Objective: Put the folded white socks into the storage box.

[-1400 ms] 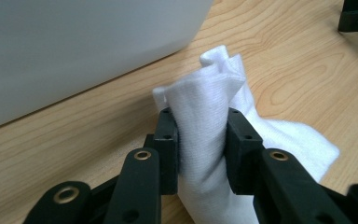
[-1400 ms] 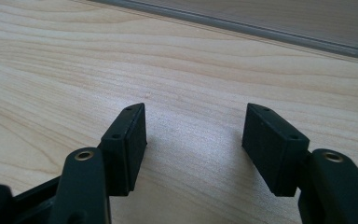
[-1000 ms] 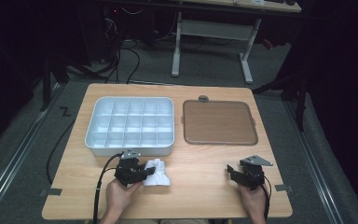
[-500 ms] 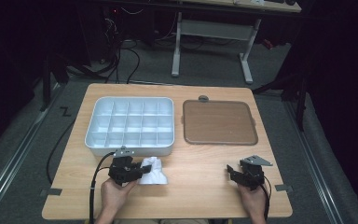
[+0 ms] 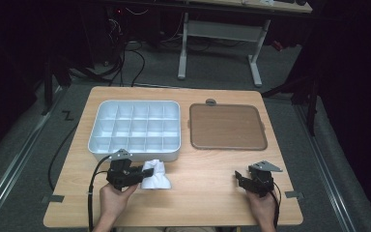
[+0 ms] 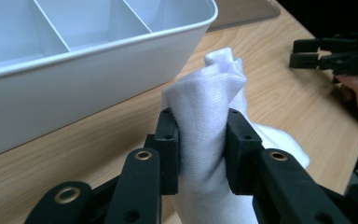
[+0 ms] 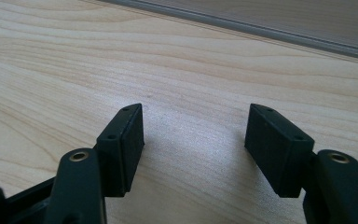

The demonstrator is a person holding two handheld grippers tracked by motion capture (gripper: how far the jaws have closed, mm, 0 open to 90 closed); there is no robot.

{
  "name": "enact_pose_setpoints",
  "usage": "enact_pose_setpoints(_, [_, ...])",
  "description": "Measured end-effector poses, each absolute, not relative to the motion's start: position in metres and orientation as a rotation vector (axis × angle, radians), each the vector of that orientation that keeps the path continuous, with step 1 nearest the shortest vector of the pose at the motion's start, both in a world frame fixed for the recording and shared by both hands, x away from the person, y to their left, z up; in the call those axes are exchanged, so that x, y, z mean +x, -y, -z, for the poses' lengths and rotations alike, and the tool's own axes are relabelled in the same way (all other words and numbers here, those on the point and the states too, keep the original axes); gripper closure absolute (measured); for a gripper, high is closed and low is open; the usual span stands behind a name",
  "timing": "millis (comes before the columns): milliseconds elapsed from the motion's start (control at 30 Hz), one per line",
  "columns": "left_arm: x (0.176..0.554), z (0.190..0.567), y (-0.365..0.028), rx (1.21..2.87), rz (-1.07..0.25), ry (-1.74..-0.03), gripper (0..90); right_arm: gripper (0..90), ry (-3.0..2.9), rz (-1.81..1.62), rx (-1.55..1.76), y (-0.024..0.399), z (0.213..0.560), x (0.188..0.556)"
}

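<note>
A light wooden counter point(image 5: 207, 193) stands on grey carpeted floor point(image 5: 38, 145) in a dark room, lit from above while the surroundings fall into shadow. Behind the counter, a white-legged desk frame point(image 5: 220, 43) stands on the carpet, with black cables point(image 5: 125, 58) trailing to its left. A metal rail point(image 5: 14, 174) runs along the floor left of the counter.

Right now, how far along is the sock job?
Done: the left gripper is clamped on the white sock. In hand: the sock sits beside the white divided tray. Left: every visible compartment is empty, so placing it probably remains; the right gripper rests open.
</note>
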State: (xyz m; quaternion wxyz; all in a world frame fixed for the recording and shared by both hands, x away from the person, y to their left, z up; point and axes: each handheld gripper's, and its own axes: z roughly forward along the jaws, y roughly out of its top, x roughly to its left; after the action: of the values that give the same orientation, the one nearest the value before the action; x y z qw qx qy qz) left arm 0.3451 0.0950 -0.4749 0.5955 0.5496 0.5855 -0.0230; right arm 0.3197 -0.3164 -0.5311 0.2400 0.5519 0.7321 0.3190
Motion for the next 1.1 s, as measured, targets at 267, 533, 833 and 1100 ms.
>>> enact_pose_setpoints(267, [0.346,0.468,-0.101,1.27,0.055,-1.361,70.3,37.4,-2.007,-0.874,1.508,0.316,0.531,0.32])
enact_pose_setpoints(533, [0.349,0.458,-0.106,1.261,0.051,-1.353,70.3,37.2,-2.005,-0.873,1.51,0.316,0.531,0.32])
enact_pose_setpoints(833, [0.353,0.449,-0.111,1.249,0.077,-1.346,70.3,36.9,-2.005,-0.874,1.512,0.316,0.531,0.32])
enact_pose_setpoints(1100, [0.358,0.444,-0.114,1.243,0.078,-1.341,70.3,36.2,-2.011,-0.87,1.504,0.316,0.531,0.32])
